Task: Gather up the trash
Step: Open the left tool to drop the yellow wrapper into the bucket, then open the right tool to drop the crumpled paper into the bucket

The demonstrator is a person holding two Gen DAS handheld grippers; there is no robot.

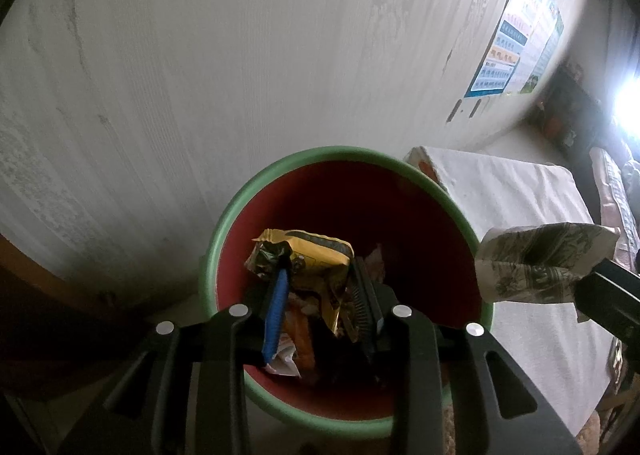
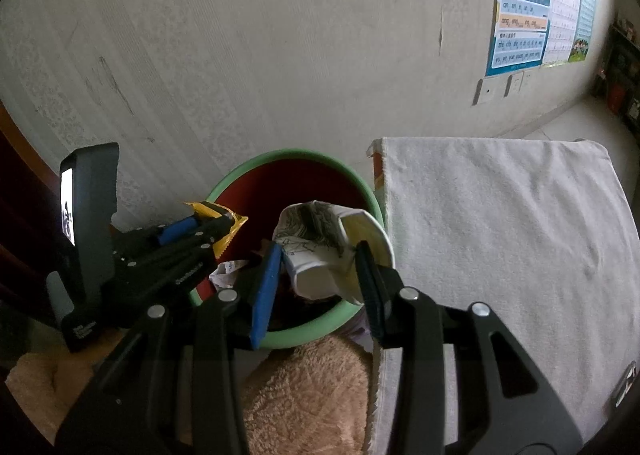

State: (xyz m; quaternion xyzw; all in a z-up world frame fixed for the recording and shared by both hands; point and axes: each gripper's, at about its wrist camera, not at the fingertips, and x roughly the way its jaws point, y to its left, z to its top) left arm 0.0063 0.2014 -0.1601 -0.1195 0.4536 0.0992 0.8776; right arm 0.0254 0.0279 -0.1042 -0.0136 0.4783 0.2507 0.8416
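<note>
Left wrist view: the left hand-held gripper (image 1: pixel 320 283) pinches a crinkled yellow foil snack wrapper (image 1: pixel 312 255) between its fingers, directly above a round bin with green rim and red inside (image 1: pixel 224 223). Other scraps, hard to make out in the dim light, lie inside the bin. Right wrist view: the right hand-held gripper (image 2: pixel 320 267) clamps a crushed white paper cup with dark print (image 2: pixel 320 251) over the bin's rim, just beside a white towel-covered worktop (image 2: pixel 500 235).
</note>
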